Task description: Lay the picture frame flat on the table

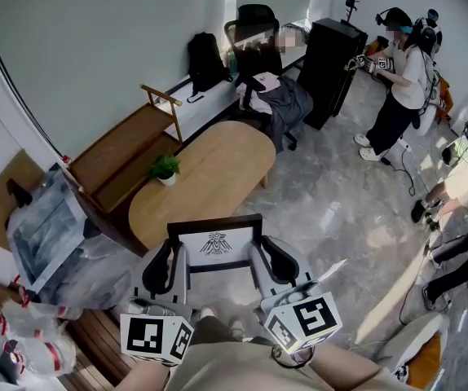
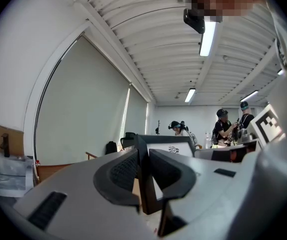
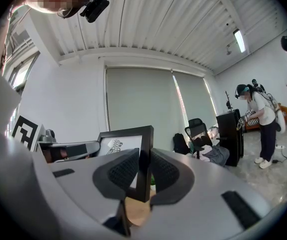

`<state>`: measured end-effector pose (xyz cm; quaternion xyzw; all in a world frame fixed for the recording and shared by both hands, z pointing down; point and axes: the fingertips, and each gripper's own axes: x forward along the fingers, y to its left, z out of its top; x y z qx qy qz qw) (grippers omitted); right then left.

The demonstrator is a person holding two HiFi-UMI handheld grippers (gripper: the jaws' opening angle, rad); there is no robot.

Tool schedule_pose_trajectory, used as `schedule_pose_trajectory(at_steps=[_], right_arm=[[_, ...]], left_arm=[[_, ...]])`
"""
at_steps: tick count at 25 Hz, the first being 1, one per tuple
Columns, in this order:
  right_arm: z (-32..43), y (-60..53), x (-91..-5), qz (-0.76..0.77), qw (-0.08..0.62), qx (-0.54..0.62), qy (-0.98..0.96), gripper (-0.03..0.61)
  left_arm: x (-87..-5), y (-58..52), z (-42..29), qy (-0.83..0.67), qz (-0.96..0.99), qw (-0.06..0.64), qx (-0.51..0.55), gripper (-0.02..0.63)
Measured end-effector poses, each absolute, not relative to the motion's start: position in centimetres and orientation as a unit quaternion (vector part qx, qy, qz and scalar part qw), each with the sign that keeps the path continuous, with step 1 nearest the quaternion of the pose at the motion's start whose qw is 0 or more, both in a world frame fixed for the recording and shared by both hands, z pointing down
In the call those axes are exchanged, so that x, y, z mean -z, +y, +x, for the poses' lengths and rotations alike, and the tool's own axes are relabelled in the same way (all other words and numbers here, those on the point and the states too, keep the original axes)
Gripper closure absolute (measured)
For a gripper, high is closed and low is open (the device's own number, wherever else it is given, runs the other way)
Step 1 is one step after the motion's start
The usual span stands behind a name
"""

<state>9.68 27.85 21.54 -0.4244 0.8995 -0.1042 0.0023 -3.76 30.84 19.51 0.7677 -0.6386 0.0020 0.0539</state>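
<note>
A black picture frame (image 1: 215,243) with a white mat and a small dark emblem is held up in the air in front of me, above the near end of the oval wooden table (image 1: 218,165). My left gripper (image 1: 167,265) is shut on the frame's left side bar (image 2: 142,176). My right gripper (image 1: 268,259) is shut on its right side bar (image 3: 144,164). In the left gripper view the frame (image 2: 169,146) runs off to the right; in the right gripper view the frame (image 3: 123,144) runs off to the left. The frame stands nearly upright, tilted toward me.
A small potted plant (image 1: 165,169) stands on the table's left part. A wooden shelf unit (image 1: 128,157) lies to the left, plastic-wrapped items (image 1: 50,226) nearer. An office chair with clothes (image 1: 271,96) and a black cabinet (image 1: 330,68) stand beyond. People (image 1: 401,80) stand at right.
</note>
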Motion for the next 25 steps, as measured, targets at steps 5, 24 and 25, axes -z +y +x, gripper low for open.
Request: schedule_pose_trajectory(at_steps=[5, 24, 25], right_arm=[[10.1, 26.9, -22.0, -0.428, -0.001, 0.104, 0.898, 0.525], [7.2, 15.6, -25.6, -0.463, -0.03, 0.123, 0.877, 0.525], [6.8, 14.7, -25.7, -0.464, -0.031, 0.124, 0.877, 0.525]], left_arm=[[-19.9, 29.7, -3.3, -0.634, 0.771, 0.055, -0.002, 0.547], [-23.9, 17.1, -6.4, -0.603, 0.793, 0.092, -0.009, 0.548], [-24.0, 16.1, -6.9, -0.601, 0.793, 0.094, -0.009, 0.547]])
